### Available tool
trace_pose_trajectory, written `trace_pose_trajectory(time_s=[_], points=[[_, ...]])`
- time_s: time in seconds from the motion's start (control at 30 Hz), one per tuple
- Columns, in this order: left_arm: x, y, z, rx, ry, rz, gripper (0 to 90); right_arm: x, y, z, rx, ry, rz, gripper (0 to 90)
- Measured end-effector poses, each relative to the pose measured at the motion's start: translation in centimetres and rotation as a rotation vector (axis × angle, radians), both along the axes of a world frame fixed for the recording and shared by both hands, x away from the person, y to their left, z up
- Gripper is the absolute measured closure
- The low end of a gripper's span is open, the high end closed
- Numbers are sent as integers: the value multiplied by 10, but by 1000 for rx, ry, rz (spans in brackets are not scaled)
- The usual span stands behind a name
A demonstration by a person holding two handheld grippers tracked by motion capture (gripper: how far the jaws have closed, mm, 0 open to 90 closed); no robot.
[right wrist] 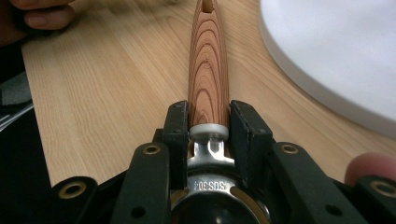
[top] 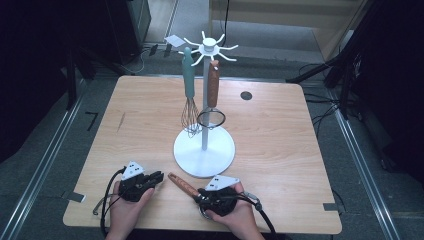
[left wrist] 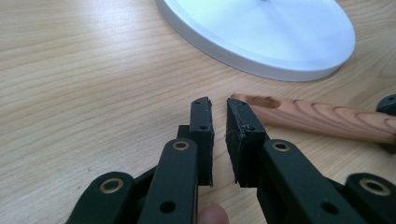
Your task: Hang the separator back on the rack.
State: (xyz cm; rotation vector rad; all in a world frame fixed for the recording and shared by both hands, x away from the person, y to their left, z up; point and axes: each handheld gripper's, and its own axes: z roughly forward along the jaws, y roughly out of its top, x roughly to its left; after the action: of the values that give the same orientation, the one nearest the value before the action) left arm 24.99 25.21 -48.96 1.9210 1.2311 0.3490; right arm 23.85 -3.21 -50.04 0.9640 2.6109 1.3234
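Note:
A wooden-handled spoon (top: 181,184) lies flat on the table, just in front of the white stand's round base (top: 204,150). My right gripper (top: 200,195) is shut on it where the wood meets the metal collar. In the right gripper view the pads (right wrist: 177,126) press both sides of the handle (right wrist: 208,60), and the steel bowl (right wrist: 210,200) sits back between the jaws. To its left, my left gripper (top: 156,177) rests low on the table. Its jaws (left wrist: 218,105) stand a narrow slit apart with nothing between them, and the handle's tip (left wrist: 261,103) lies just to their right.
The stand (top: 205,100) carries a teal-handled whisk (top: 189,80) and a wooden-handled strainer (top: 213,85) on its hooks. Its base (left wrist: 261,32) lies close ahead of both grippers. A dark round hole (top: 246,95) is set in the far table top.

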Motion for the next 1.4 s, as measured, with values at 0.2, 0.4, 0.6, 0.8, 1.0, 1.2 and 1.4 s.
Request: trace_pose_trajectory(time_s=[0.2,0.4,0.6,0.8,1.0,1.2,1.4], points=[[2,1,0,-14,5,11,812,-12,-23,6,39,-28,-82,598],[1,-2,0,-8,1,1,812,-21,-41,12,55,-13,-164,796],[1,-3,1,-9,1,-7,808,-25,-46,7,-4,33,-148,896],[0,-3,1,-14,0,-18,810,-20,-47,1,-30,34,-136,883],[-1,-5,1,-18,1,-28,811,-10,-59,1,-35,10,-186,858],[-2,-9,1,-19,3,-41,810,-1,-69,0,-32,-4,-245,830],[-2,-12,1,-19,5,-47,810,-5,-59,10,73,-10,-219,744]])
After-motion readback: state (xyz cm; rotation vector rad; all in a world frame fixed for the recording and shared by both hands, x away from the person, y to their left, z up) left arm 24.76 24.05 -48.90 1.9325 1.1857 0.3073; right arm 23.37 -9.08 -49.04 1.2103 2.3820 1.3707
